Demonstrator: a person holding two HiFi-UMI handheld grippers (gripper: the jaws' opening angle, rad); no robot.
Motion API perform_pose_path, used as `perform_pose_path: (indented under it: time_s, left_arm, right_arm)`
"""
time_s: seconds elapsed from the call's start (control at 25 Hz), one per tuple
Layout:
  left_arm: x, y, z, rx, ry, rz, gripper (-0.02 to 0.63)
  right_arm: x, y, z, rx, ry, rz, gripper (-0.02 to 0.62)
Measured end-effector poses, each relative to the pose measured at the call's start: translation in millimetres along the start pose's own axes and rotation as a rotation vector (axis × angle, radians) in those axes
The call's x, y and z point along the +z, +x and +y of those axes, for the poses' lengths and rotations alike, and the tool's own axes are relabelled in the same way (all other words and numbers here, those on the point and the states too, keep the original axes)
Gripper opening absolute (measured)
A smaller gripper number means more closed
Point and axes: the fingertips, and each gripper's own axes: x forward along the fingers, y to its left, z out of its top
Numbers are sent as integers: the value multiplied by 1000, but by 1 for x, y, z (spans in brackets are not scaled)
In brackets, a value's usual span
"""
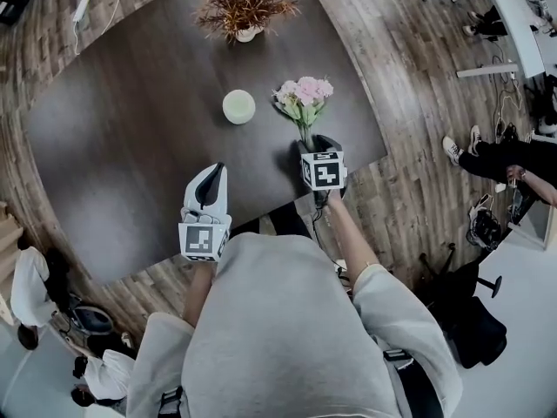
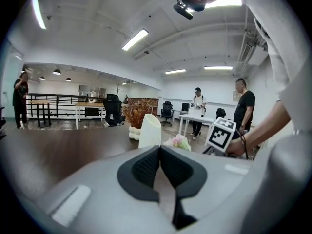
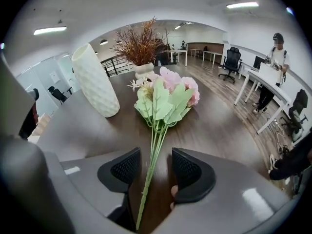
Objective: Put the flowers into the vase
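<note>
We had our right tongs (image 3: pixel 156 165) spread astride the stems of the pink fake bouquet (image 3: pixel 165 99), which ran straight away along the dark counter (image 3: pixel 219 126). Left tongs (image 2: pixel 159 160) clamped shut, farther off.

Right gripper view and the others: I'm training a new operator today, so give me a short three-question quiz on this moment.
1. True or false: the left gripper has its jaws together, with nothing between them.
2. The right gripper has between its jaws: A nothing; B stems of the flowers; C a cup.
3. Fill in: the white vase stands ___ on the table.
Key: 1 true; 2 B; 3 upright.
</note>
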Motion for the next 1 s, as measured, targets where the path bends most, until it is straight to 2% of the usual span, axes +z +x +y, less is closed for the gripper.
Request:
perform_pose_path:
  time_s: [0.12,0.28,0.44,0.68,0.84,1.0]
  left_arm:
    - [2,-3,5,12,-3,-5,11]
    - [1,-7,12,26,-2,-2,11]
    - [1,-7,13,29,0,1,11]
    - [1,-10,17,41,12,10,11]
    - [-1,-7,22,44,14,13,11]
    - [1,5,25,33,29,7,11]
  right_arm:
    - [4,7,-5,-14,-1,4,198]
    - [11,12,-6,-34,-10,-20,153]
    - [19,24,-5,-35,-26,-28,146]
    - [31,25,-13,-99,-46,-66,32]
    - [38,20,-8,-58,-17,-122,21]
    - [59,4,0,13,15,-264,21]
